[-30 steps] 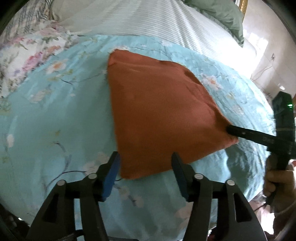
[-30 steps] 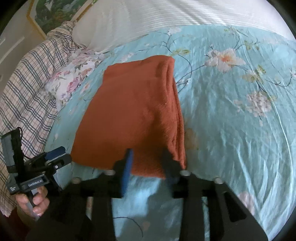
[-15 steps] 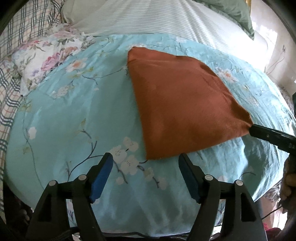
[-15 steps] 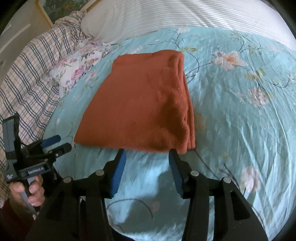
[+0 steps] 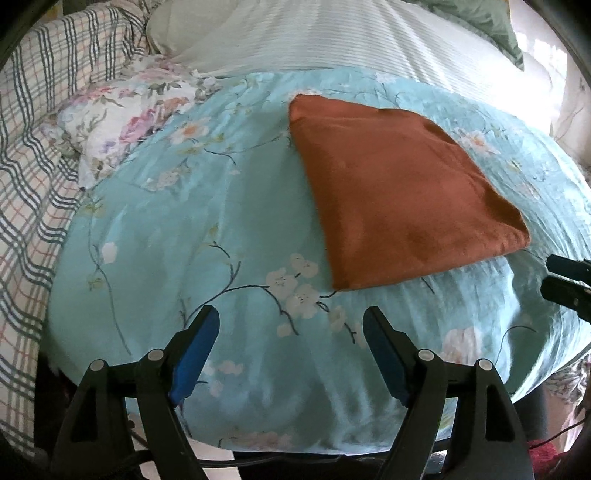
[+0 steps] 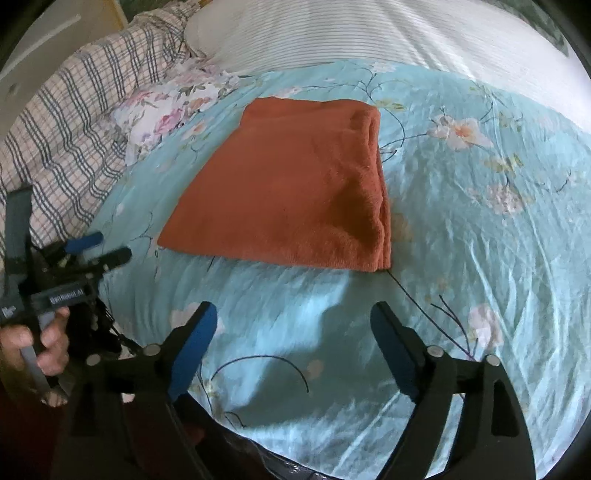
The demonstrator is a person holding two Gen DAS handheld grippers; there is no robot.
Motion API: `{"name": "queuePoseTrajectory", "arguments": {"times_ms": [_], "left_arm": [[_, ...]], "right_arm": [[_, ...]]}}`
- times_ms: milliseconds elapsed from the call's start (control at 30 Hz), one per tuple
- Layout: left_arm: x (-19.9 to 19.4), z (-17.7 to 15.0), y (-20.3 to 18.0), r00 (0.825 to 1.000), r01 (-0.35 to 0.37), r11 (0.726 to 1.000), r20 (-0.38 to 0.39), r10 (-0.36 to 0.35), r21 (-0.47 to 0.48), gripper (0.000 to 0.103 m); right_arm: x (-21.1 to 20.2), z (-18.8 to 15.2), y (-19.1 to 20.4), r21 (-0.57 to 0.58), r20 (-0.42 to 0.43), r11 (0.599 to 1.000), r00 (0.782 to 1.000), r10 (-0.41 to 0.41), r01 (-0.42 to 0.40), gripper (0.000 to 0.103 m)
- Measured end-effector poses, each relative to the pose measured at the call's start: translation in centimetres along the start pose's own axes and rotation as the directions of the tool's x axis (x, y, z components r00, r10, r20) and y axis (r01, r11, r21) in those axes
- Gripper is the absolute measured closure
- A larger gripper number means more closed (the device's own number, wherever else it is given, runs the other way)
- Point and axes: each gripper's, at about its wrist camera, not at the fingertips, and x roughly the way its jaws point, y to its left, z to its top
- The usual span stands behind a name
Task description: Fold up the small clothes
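A rust-orange folded cloth (image 5: pixel 399 192) lies flat on the turquoise floral bedspread (image 5: pixel 177 236); in the right wrist view the same cloth (image 6: pixel 295 192) shows its thick folded edge on the right. My left gripper (image 5: pixel 290 317) hovers short of the cloth's near corner, jaws opening, with nothing between them. My right gripper (image 6: pixel 293 314) stands back from the cloth's near edge, jaws opening wide and empty. The right gripper's fingertips (image 5: pixel 561 275) show at the right edge of the left wrist view. The left gripper (image 6: pixel 98 247), held by a hand (image 6: pixel 40 339), shows at the left of the right wrist view.
A floral pillow (image 5: pixel 122 125) and a plaid blanket (image 5: pixel 33 155) lie to the left of the bedspread. A white striped duvet (image 5: pixel 332 33) covers the far part of the bed, with a green pillow (image 5: pixel 484 22) at the back right.
Both grippers have let go of the cloth's near edge and drawn back from it, their jaws spreading wider. The cloth now lies flat and untouched.
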Motion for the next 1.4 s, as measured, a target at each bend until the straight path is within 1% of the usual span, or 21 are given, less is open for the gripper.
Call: {"name": "queuePoseTrajectory", "arguments": {"times_ms": [167,233,300,400,533,600,900,1400], "left_arm": [[-1.9,0.5,-0.2,0.997,-0.063,0.998,0.051,0.061,0.029,0.02],[-2.7,0.9,-0.3,0.995,-0.074,0.996,0.068,0.071,0.041,0.019],[-3.7,1.5,-0.4,0.993,-0.086,0.995,0.088,0.081,0.054,0.017],[-4.6,2.1,-0.8,0.99,-0.103,0.992,0.108,0.095,0.073,0.014],[-5.0,2.6,-1.4,0.986,-0.124,0.987,0.123,0.112,0.099,0.01],[-4.7,2.6,-1.5,0.986,-0.126,0.987,0.12,0.113,0.101,0.009],[-1.6,3.0,-1.6,0.991,-0.121,0.989,0.066,0.116,0.087,0.009],[0.1,4.5,-2.5,0.994,-0.104,0.99,0.044,0.1,0.097,0.009]], "right_arm": [[-1.1,0.2,0.6,-0.055,0.003,0.998,1.0,-0.023,0.024,0.015],[-1.8,0.4,0.8,-0.068,0.014,0.998,1.0,-0.019,0.02,0.012],[-2.5,0.8,0.9,-0.079,0.026,0.997,1.0,-0.009,0.011,0.004],[-3.2,1.3,1.2,-0.098,0.047,0.995,0.999,-0.007,0.011,0.003],[-2.8,1.7,1.1,-0.107,0.047,0.994,0.999,-0.01,0.015,0.002],[-2.2,2.0,0.8,-0.104,0.038,0.994,0.999,-0.01,0.014,0.002],[0.4,3.2,-0.3,-0.08,-0.001,0.997,1.0,0.001,-0.001,0.002],[2.1,6.2,-1.1,-0.09,-0.008,0.996,1.0,0.0,-0.001,0.002]]}}
